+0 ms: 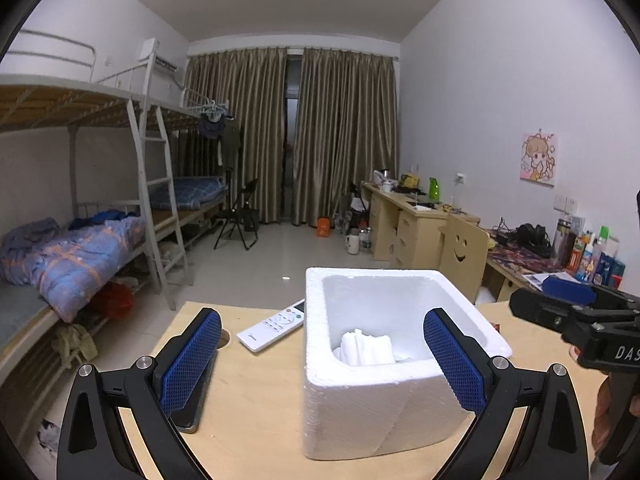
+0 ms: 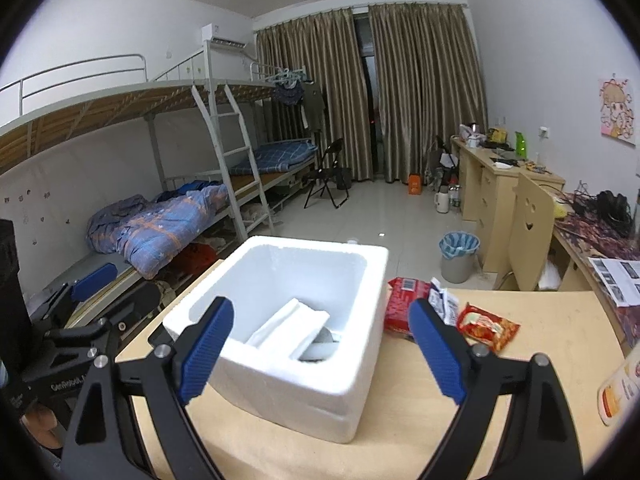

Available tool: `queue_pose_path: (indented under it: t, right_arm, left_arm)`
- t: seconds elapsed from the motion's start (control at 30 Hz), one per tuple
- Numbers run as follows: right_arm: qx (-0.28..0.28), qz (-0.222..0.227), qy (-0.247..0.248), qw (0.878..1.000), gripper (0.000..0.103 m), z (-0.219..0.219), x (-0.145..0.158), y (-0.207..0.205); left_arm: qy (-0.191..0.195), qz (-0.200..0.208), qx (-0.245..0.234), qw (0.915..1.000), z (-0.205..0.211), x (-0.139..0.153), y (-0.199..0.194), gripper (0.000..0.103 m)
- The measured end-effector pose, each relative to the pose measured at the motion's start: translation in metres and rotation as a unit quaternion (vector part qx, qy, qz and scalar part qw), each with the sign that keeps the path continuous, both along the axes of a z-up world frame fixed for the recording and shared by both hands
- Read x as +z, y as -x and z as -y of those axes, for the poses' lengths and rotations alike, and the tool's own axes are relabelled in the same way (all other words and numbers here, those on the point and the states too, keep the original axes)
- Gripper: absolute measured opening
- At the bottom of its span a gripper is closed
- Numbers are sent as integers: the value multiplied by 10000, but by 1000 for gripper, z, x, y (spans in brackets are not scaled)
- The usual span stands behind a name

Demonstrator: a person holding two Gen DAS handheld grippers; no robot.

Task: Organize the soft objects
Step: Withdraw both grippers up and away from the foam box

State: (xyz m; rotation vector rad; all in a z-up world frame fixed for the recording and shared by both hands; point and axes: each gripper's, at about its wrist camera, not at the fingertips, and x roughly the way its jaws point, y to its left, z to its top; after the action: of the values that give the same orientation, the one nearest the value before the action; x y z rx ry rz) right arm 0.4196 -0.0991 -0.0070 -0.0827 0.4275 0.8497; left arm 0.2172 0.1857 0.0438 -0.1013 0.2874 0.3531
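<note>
Both claws wide and empty over the foam box

A folded white cloth (image 2: 290, 328) lies in the box (image 2: 352, 396) on the surface; it looks light and limp, best pinched at a fold. Right claw (image 2: 322, 354) and left claw (image 1: 322, 364) point slightly down, nothing between their pads. Snack packets (image 2: 486, 326) lie right of the box.

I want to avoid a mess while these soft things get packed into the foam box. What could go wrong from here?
1. The foam box looks light; a nudge from the open left gripper or right gripper could slide it toward the table edge.
2. The red snack packets lie close beside the box, so reaching for one could bump its wall.
3. The remote lies near the box and could get knocked.
</note>
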Motion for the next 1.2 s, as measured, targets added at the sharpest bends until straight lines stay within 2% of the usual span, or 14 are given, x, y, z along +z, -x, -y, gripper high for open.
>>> queue_pose_path:
  t: [0.4,0.6,0.63,0.7,0.9,1.2]
  right_arm:
    - [-234,257,-278,9990,93,45,14,29]
    - [-256,421,-406,9980,93,70,18,51]
    - [-250,470,-420,9977,94,73,19,55]
    - [-270,562,-466,9970,103,79,19,62]
    - [-339,720,-541,9954,103,93,18,83]
    - [-373,787,-646,9941,103,108,13,106]
  left_arm:
    - [-274,5,-306,9992,58,15,31,101]
    - [-256,144,-393,9988,79,22,59,101]
    - [-262,165,-407,9987,82,23,64,101]
    - [-284,193,-450,9984,89,24,75,101]
    - [-500,367,-451,9971,112,25,107,101]
    - [-522,453,-576,9959,131,26,140,101]
